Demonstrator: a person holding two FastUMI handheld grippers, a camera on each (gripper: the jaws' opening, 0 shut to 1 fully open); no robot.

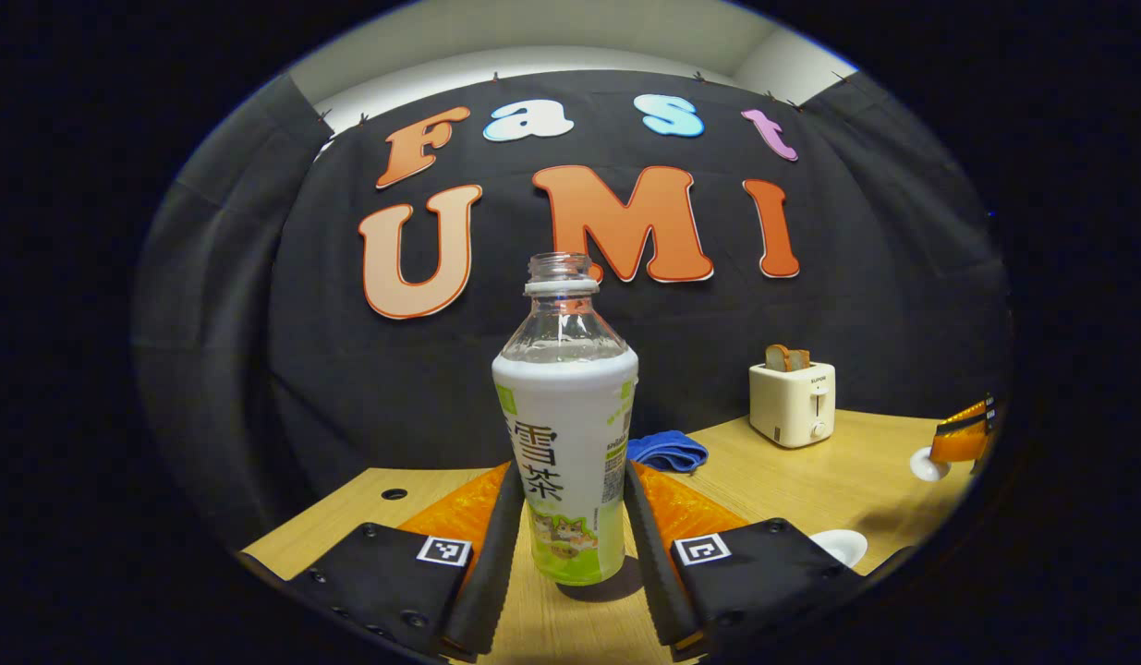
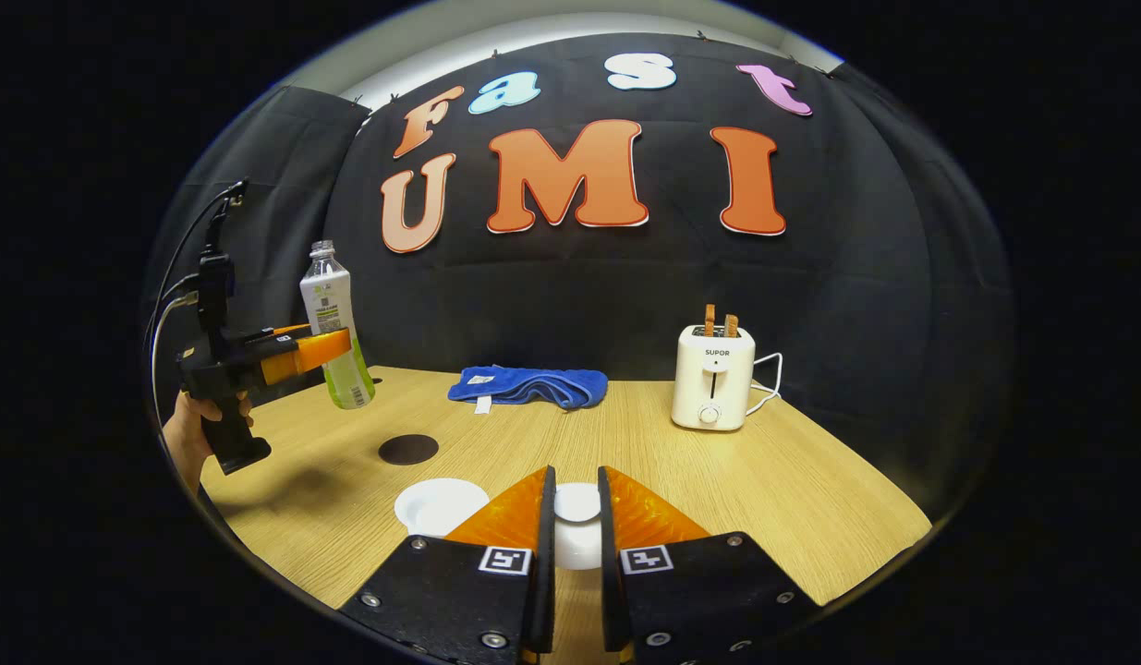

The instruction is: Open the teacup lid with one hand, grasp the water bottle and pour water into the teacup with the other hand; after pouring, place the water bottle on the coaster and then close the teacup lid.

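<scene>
The left gripper (image 1: pixel 570 545) held an uncapped water bottle (image 1: pixel 567 443) between its two fingers, both pressing on the labelled body low down, the bottle upright with its long axis vertical and its open neck well above the fingers. In the right gripper view the same bottle (image 2: pixel 334 328) appeared lifted off the table in that gripper (image 2: pixel 325 356), far to the left, with a hand (image 2: pixel 196 429) on the handle. The right gripper (image 2: pixel 575 526) had its fingers narrowed around a small white lid (image 2: pixel 577 503) directly ahead of them, above the white teacup (image 2: pixel 577 550); whether they actually pressed on the lid could not be told. Just left of those fingers lay a white saucer (image 2: pixel 436 505), and beyond it a dark round coaster (image 2: pixel 408 449). The pour would likely turn on bringing the bottle's neck rightward over the teacup, which sat nearer the right gripper. The surface was a pale wooden table (image 2: pixel 764 489); farther ahead lay a folded blue cloth (image 2: pixel 528 384) and a cream toaster (image 2: pixel 715 377) holding toast, against a black cloth wall.
</scene>
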